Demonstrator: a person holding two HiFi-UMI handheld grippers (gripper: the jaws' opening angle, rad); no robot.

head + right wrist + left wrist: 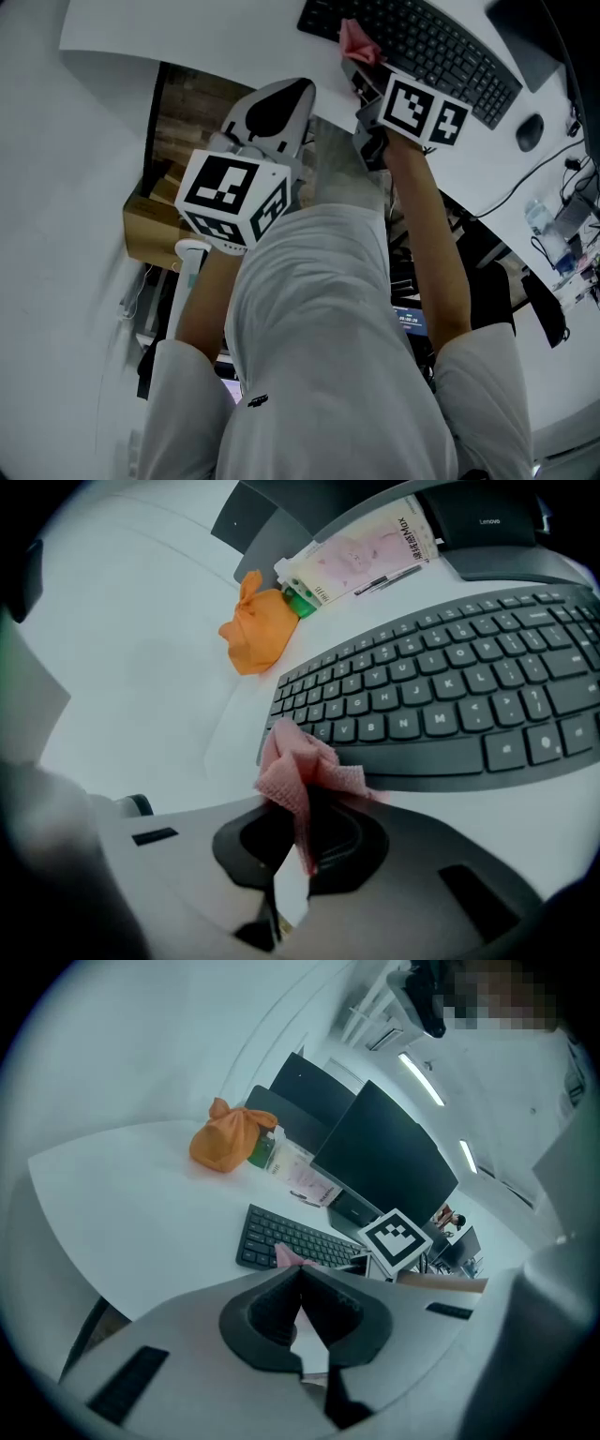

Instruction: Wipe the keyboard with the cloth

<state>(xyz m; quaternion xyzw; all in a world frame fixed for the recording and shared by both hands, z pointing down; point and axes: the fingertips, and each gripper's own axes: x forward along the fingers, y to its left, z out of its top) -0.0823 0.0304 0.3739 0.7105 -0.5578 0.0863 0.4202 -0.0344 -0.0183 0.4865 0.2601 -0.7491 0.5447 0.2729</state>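
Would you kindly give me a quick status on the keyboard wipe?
Right gripper shut on pink cloth, at front-left corner of keyboard. Left gripper shut, empty. Orange bag apart from keyboard.

The keyboard [441, 696] lay on the table [141, 667] near its front edge, the cloth [295, 766] at the keyboard's left front corner. A mouse [530, 131] sat to the keyboard's right, a monitor [384, 1157] behind it, a bundle [255, 630] behind-left.

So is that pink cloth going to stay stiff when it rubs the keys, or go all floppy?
Probably floppy: the crumpled pink woven cloth bunches and folds above the right gripper pinching it. It looks light, since a small pinch holds it up. Pushed along the dark grey keyboard, it would likely squash and drag, not slide stiffly.
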